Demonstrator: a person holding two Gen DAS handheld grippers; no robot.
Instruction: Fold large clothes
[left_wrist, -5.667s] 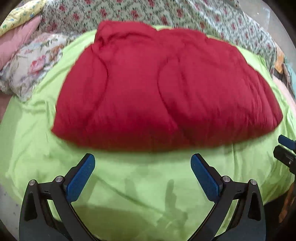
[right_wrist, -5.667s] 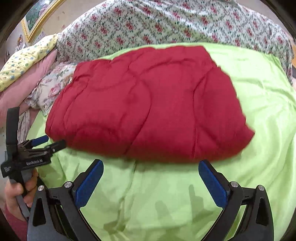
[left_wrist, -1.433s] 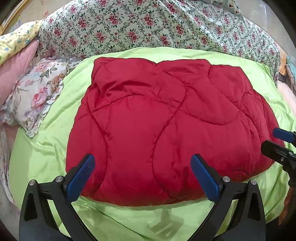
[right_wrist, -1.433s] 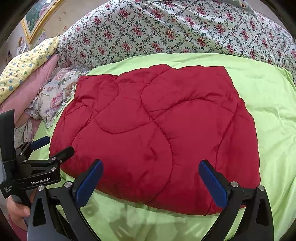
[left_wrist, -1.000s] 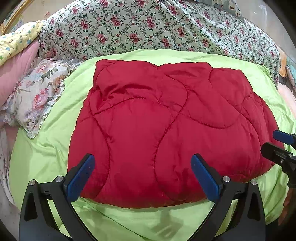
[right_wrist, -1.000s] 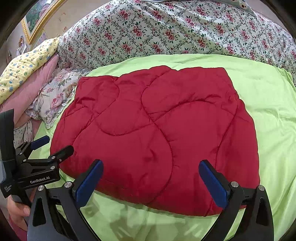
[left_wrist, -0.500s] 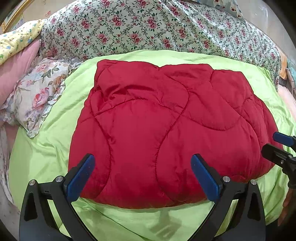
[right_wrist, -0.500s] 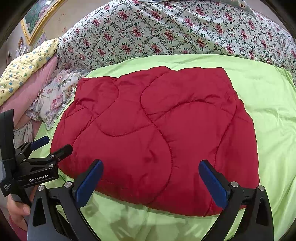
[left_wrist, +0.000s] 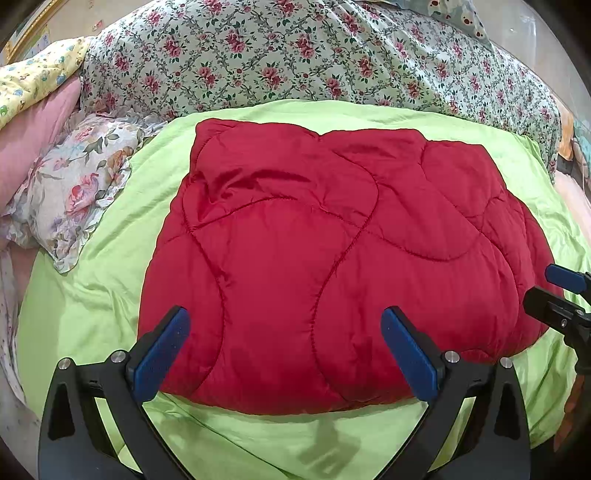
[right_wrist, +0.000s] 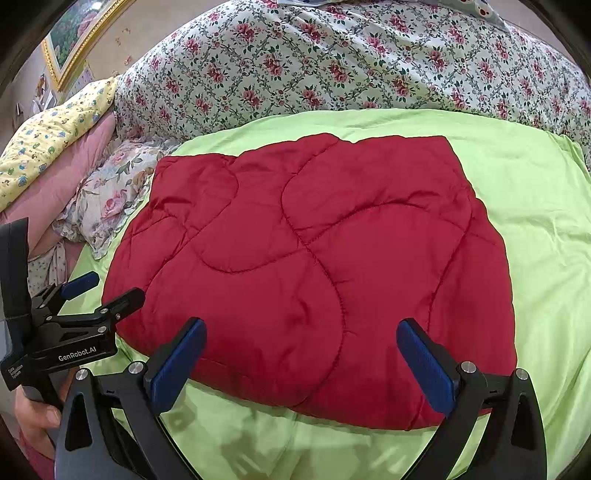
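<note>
A red quilted cover (left_wrist: 332, 258) lies folded into a thick rectangle on the green sheet (left_wrist: 110, 277) of a bed; it also shows in the right wrist view (right_wrist: 314, 258). My left gripper (left_wrist: 284, 354) is open and empty, hovering above the cover's near edge. My right gripper (right_wrist: 301, 363) is open and empty, also above the near edge, further right. The left gripper also shows at the left of the right wrist view (right_wrist: 99, 291), and the right gripper at the right edge of the left wrist view (left_wrist: 554, 284).
A floral quilt (left_wrist: 295, 62) is piled along the far side of the bed. A flowered pillow (left_wrist: 74, 184), a pink pillow (left_wrist: 33, 140) and a yellow one (left_wrist: 33, 77) lie at the left. The green sheet (right_wrist: 535, 221) spreads right of the cover.
Over several seconds both grippers moved forward, so the cover's near edge now sits under the fingers. In the last second there is only a slight drift.
</note>
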